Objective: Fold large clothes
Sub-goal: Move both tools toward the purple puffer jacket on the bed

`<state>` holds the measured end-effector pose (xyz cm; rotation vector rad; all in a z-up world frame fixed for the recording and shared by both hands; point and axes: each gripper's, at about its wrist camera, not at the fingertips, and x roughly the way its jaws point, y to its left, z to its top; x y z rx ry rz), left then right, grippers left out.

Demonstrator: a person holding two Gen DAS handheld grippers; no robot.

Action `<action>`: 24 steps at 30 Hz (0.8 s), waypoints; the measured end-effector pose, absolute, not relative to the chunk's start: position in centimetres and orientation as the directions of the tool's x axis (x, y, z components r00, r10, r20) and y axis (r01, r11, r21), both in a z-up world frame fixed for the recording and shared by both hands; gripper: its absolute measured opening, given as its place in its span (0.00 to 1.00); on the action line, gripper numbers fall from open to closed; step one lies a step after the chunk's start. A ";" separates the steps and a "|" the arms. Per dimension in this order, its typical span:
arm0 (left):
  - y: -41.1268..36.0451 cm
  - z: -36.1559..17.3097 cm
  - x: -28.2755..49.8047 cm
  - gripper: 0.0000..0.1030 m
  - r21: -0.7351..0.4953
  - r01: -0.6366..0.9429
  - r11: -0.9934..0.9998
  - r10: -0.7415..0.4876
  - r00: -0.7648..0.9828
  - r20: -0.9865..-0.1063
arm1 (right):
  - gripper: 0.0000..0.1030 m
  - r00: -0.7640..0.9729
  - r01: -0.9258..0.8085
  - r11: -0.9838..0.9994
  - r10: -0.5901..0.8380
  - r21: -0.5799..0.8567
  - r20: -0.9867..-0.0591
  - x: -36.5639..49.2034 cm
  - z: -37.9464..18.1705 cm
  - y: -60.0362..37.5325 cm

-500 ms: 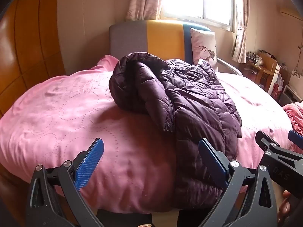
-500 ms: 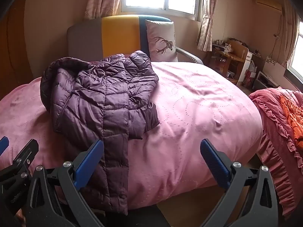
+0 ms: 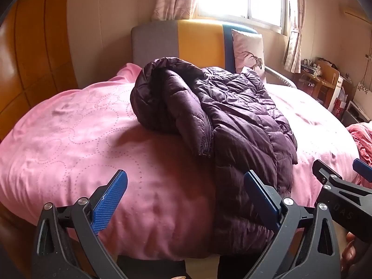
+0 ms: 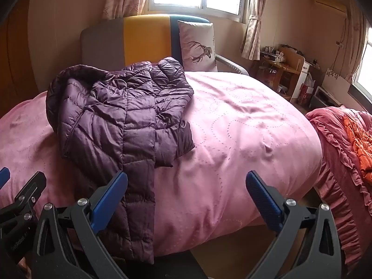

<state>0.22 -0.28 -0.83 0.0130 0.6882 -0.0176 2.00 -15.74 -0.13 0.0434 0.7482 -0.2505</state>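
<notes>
A dark purple quilted down jacket (image 3: 232,125) lies crumpled on a bed with a pink cover (image 3: 81,139), its hood bunched toward the headboard and one part hanging over the near edge. In the right wrist view the jacket (image 4: 123,121) lies on the left half of the pink cover (image 4: 244,127). My left gripper (image 3: 186,183) hovers open before the bed's near edge, nothing between its blue pads. My right gripper (image 4: 186,186) also stands open and empty, just right of the hanging part. Each gripper shows at the edge of the other's view.
A grey, yellow and blue headboard (image 4: 144,39) and a deer-print pillow (image 4: 197,46) stand at the far end. A red ruffled quilt (image 4: 344,153) lies to the right. A cluttered wooden desk (image 4: 279,65) stands by the window. Wooden wardrobe panels (image 3: 28,58) line the left.
</notes>
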 end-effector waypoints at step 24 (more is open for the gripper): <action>-0.2 -1.7 0.6 0.96 0.005 0.017 1.000 -0.010 0.743 -0.670 | 0.98 0.701 0.241 0.970 -0.191 -0.023 -0.687 1.9 -0.2 -15.8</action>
